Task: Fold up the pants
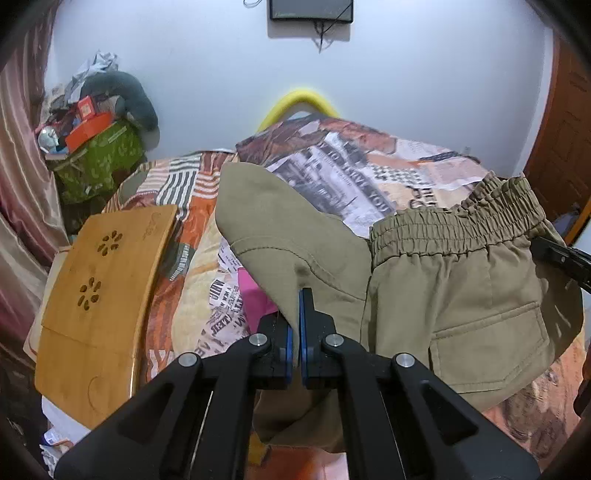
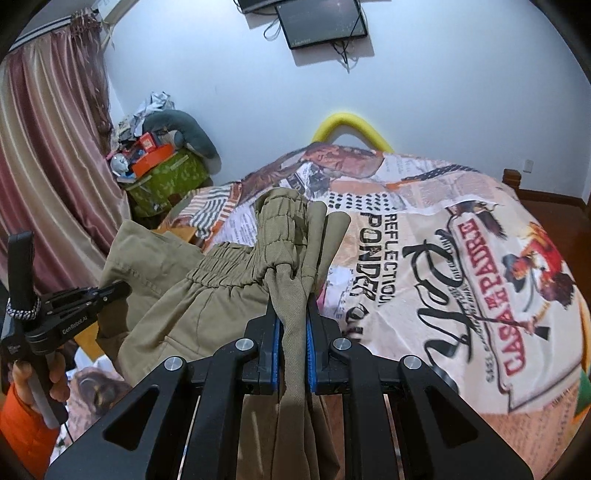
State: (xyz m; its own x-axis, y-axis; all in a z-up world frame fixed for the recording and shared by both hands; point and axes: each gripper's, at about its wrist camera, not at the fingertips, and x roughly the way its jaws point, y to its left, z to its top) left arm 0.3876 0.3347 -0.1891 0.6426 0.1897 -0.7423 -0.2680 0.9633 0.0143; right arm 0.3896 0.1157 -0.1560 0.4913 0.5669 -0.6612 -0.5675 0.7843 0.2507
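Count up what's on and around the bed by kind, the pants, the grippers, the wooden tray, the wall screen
Pants: 1, khaki, held up over the bed
Grippers: 2, left gripper and right gripper, each shut on fabric
Wooden lap tray: 1
Wall screen: 1
Total: 5

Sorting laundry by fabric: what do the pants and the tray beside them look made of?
The pants look like matte khaki cotton twill, judging by the diagonal weave and stitched seams, with a gathered elastic waistband. The tray looks like smooth, lightly glossy bamboo or wood, showing grain and cut-out vents.
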